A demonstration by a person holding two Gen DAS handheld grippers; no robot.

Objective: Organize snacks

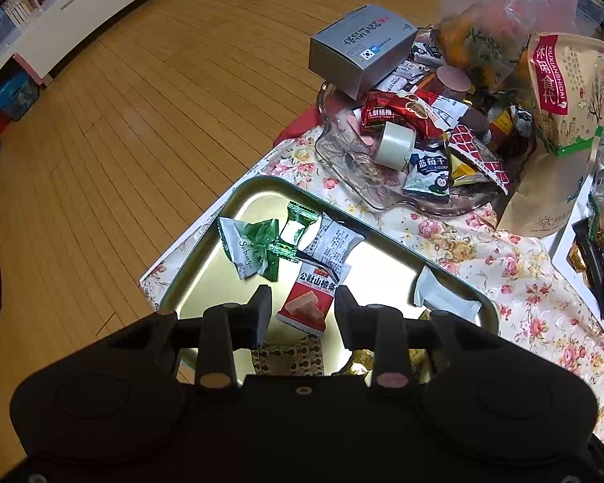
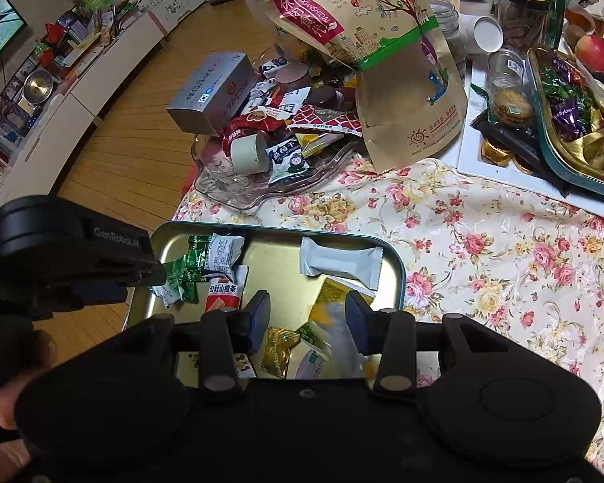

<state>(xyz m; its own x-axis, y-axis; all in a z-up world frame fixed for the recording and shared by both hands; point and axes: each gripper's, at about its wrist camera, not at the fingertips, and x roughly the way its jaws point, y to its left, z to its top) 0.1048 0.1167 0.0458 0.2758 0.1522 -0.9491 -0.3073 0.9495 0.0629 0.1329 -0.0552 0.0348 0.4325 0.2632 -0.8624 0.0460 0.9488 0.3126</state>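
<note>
Both grippers angled steeply down over gold tin tray (image 1: 205, 281) on desk. L gripper (image 1: 302, 310) fingers spread, empty, above red snack pkt (image 1: 308, 302). R gripper (image 2: 308, 318) fingers spread; blurred wrapper (image 2: 334, 322) between, grip unclear.

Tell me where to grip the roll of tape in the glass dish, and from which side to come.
Grip the roll of tape across its outer wall, coming from above. It lies on its side in the glass dish with the open core facing outward, so the curved sides are exposed for the fingers. The blueberry packet leans against one end, so approach from the bare dish side, probably.
</note>
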